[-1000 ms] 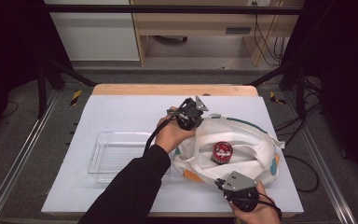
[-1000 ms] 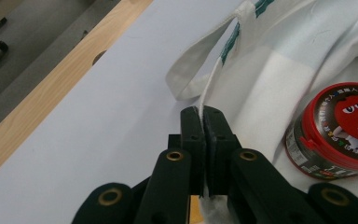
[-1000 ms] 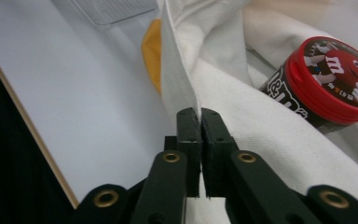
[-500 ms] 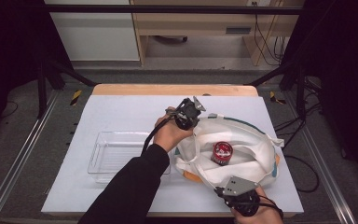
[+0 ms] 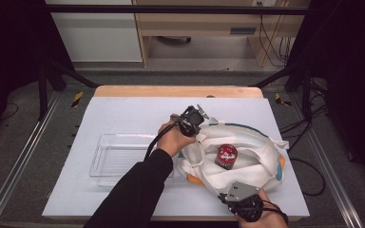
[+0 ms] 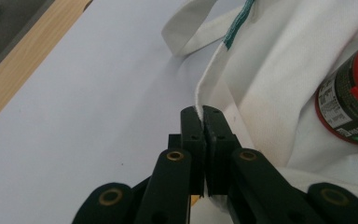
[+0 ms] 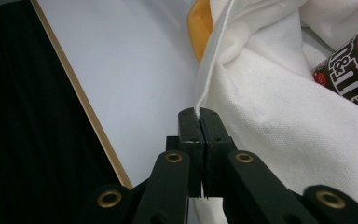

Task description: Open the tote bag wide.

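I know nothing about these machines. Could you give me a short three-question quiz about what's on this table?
1. True or false: the left gripper is shut on the rim of the white cloth bag.
2. What sits in the open bag? A) red-lidded can B) green apple C) glass cup
3. Which container lies left of the bag?

Key: 1 true. 2 A, the red-lidded can. 3 the clear plastic tray.

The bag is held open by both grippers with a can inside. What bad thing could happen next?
Each gripper, left and right, pinches only the thin hem of the white bag, so the cloth might slip free. The red-lidded can sits loose inside and could tip or roll if the bag tilts.
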A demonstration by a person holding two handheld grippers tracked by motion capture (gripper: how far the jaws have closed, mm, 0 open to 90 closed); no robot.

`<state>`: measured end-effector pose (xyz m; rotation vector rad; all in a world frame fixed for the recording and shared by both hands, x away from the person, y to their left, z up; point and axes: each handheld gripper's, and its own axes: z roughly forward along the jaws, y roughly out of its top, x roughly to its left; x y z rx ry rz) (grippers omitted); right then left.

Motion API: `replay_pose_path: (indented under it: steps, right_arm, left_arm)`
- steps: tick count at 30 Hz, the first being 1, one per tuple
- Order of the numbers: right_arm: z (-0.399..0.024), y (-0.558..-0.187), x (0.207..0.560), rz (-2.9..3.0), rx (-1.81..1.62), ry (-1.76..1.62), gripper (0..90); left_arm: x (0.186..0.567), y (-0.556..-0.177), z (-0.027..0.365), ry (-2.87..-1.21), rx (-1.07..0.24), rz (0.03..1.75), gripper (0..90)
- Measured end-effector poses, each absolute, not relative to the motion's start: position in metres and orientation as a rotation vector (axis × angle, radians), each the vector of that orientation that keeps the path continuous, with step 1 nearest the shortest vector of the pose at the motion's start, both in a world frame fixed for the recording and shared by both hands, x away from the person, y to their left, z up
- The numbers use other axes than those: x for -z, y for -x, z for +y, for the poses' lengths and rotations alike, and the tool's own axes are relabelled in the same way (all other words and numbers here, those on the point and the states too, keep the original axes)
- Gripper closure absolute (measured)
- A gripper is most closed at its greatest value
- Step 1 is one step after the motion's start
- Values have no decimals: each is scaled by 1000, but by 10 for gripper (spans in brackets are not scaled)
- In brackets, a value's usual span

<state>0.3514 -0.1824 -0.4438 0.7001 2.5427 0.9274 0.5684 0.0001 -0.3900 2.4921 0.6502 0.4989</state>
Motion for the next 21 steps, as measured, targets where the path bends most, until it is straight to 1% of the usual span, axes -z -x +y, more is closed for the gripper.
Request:
replay_pose_path:
  steps: [4, 11, 14, 17, 20, 21]
  right_arm:
    - [-184, -352, 444, 2539, -937, -704, 895]
    - [-186, -349, 443, 2550, -930, -706, 894]
    - [-187, -350, 444, 2548, -945, -714, 890]
    - [-187, -350, 443, 2544, -968, -703, 823]
    - [-187, -349, 442, 2518, -981, -712, 703]
    - [-187, -348, 441, 2510, -986, -713, 667]
  left_arm:
    - [393, -566, 0, -2514, -488, 646, 884]
    - [394, -561, 3, -2497, -483, 641, 884]
    - [394, -559, 3, -2484, -506, 625, 872]
    - [391, -556, 3, -2465, -520, 617, 820]
    - [387, -552, 4, -2440, -560, 609, 743]
    - [385, -551, 5, -2431, -578, 606, 703]
